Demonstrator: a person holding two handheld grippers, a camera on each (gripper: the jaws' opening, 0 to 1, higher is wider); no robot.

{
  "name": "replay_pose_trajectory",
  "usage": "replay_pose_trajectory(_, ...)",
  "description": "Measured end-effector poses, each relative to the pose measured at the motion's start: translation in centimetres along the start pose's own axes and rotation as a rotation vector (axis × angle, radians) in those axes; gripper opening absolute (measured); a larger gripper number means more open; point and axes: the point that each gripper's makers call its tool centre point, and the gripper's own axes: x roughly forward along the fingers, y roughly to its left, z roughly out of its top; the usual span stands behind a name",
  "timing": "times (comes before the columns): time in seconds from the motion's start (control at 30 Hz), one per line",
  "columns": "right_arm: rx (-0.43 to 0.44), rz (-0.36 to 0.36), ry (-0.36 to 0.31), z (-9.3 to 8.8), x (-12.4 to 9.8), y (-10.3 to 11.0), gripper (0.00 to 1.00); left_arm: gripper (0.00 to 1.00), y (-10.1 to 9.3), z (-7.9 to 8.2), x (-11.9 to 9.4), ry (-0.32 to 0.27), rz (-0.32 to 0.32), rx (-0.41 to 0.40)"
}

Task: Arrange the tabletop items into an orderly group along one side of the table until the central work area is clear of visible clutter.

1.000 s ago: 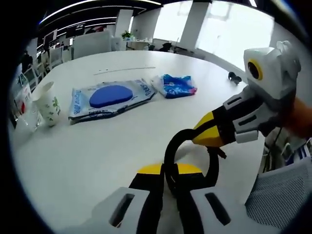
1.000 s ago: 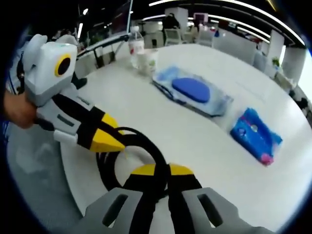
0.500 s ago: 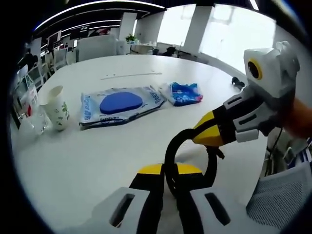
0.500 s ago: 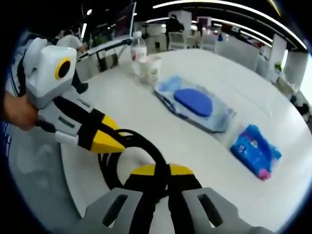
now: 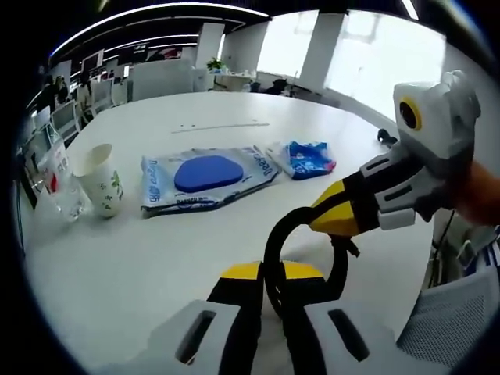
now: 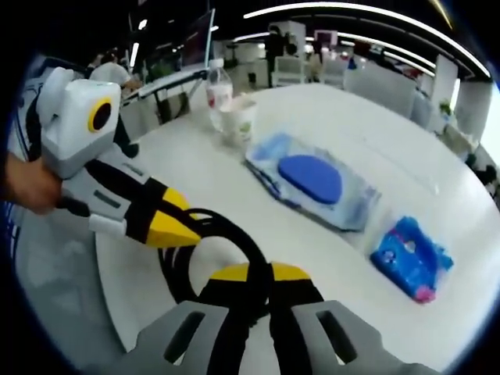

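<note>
The tabletop items lie in a loose row on the large white round table (image 5: pixel 195 258): the flat blue-and-white wet-wipe pack with a dark blue oval lid (image 5: pixel 207 178) sits toward the middle, the small crumpled blue plastic packet (image 5: pixel 308 158) lies just beside its one end, and the white paper cup with green print (image 5: pixel 103 181) and the clear plastic water bottle (image 5: pixel 58 176) stand together near the tabletop's edge past the other end, the bottle touching or almost touching the cup. A black looped cable (image 5: pixel 305 250) hangs above the near edge of the tabletop, gripped by both tools. The left gripper (image 5: pixel 269 301) has its yellow-tipped jaws closed on the loop's lower bend, and the right gripper (image 6: pixel 260 301) likewise has its jaws pinched together on the cable; each also shows in the other's view, yellow tips closed on the loop's upper part. The central area is not yet clear, as I judge it, since the pack and the packet lie well in from the edge. The risk from here is that the springy loop uncoils once one grip lets go and sprawls back across the middle, or that a swung cable end tips the light cup or the bottle beside it.
</note>
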Motion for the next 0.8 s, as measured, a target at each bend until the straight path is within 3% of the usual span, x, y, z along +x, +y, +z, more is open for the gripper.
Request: replay_pose_trajectory(0.8, 0.051, -0.005, 0.002, 0.1, 2.2, -0.8, 0.04, 0.06, 1.9, 0.0, 1.6, 0.029, -0.005, -0.003)
